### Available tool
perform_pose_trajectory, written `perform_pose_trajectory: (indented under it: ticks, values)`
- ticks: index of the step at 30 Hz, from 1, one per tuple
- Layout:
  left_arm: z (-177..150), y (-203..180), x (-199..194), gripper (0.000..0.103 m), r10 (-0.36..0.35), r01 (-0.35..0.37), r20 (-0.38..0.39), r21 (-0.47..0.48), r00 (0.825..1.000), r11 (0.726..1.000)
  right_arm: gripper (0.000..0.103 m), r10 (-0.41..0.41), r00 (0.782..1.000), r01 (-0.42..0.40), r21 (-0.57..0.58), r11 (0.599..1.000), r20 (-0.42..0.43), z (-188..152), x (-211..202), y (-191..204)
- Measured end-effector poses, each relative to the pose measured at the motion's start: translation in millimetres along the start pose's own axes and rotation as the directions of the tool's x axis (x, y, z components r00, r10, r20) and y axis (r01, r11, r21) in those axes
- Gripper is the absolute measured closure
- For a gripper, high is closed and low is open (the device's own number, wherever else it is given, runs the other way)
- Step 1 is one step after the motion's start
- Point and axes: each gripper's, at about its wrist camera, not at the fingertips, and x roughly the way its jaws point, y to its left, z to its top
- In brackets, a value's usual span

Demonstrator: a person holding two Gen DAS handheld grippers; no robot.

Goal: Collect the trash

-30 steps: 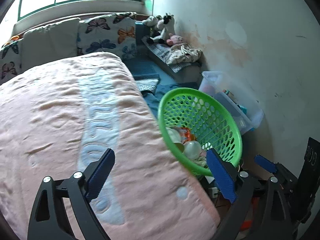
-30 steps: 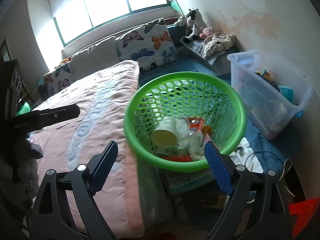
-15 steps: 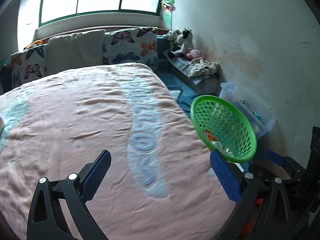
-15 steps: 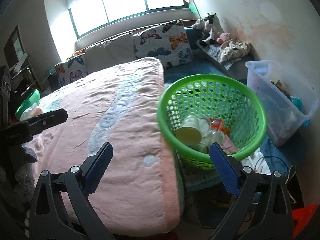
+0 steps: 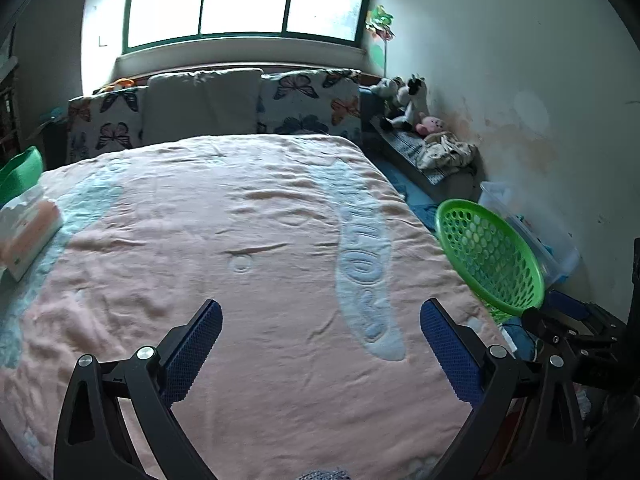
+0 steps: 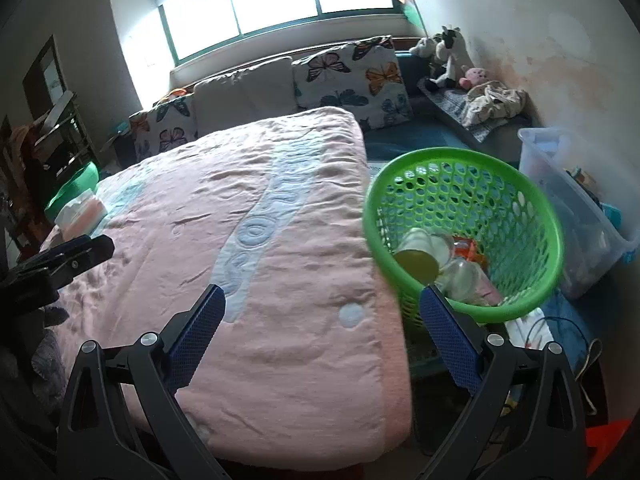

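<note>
Peering into the green basket [image 6: 464, 236] from my right wrist view, I can make out a pale cup [image 6: 416, 254] lying on its side, something clear and something orange beneath it, but the rest of the trash blurs together behind the near rim. From the left wrist view the basket [image 5: 490, 258] shows only its mesh wall; its contents are hidden. It stands just beside the bed's right edge, with a clear plastic bin [image 6: 576, 208] close behind it against the wall.

My left gripper [image 5: 320, 340] hangs above the pink blanket [image 5: 240, 240] with its jaws spread wide and nothing between them. My right gripper [image 6: 320, 324] is likewise wide apart and empty, over the blanket's near corner, its right finger overlapping the basket's rim in view.

A tissue pack [image 5: 26, 236] lies at the blanket's far left edge, partly cut off. Butterfly pillows [image 5: 308, 100] line the headboard; plush toys [image 6: 444, 54] sit in the corner.
</note>
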Motion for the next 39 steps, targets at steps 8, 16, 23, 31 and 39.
perform_pose_trajectory:
  ticks: [8,16,23,31,39]
  values:
    - [-10.4,19.9,-11.3,0.007,0.039,-0.039,0.012,-0.022,0.999,0.999,0.006,0.020,1.000,-0.020,-0.016,1.000,-0.010,-0.6,3.7,12.1]
    - [-18.9,22.7,-19.8,0.007,0.067,-0.067,0.024,0.000,0.997,0.998,0.006,0.037,0.999,-0.037,-0.027,0.999,-0.014,0.4,6.9,20.9]
    - [-23.9,27.1,-23.2,0.007,0.081,-0.081,0.025,-0.003,0.996,0.997,0.006,0.048,0.999,-0.049,-0.037,0.998,-0.018,0.9,9.9,27.7]
    - [-28.5,33.3,-23.4,0.007,0.092,-0.092,0.017,-0.021,0.996,0.996,0.006,0.057,0.998,-0.059,-0.053,0.997,-0.027,-1.2,12.3,33.7]
    - [-31.6,39.0,-23.6,0.007,0.094,-0.093,0.010,-0.035,0.996,0.995,0.006,0.064,0.997,-0.066,-0.060,0.996,-0.033,-0.7,15.1,37.4]
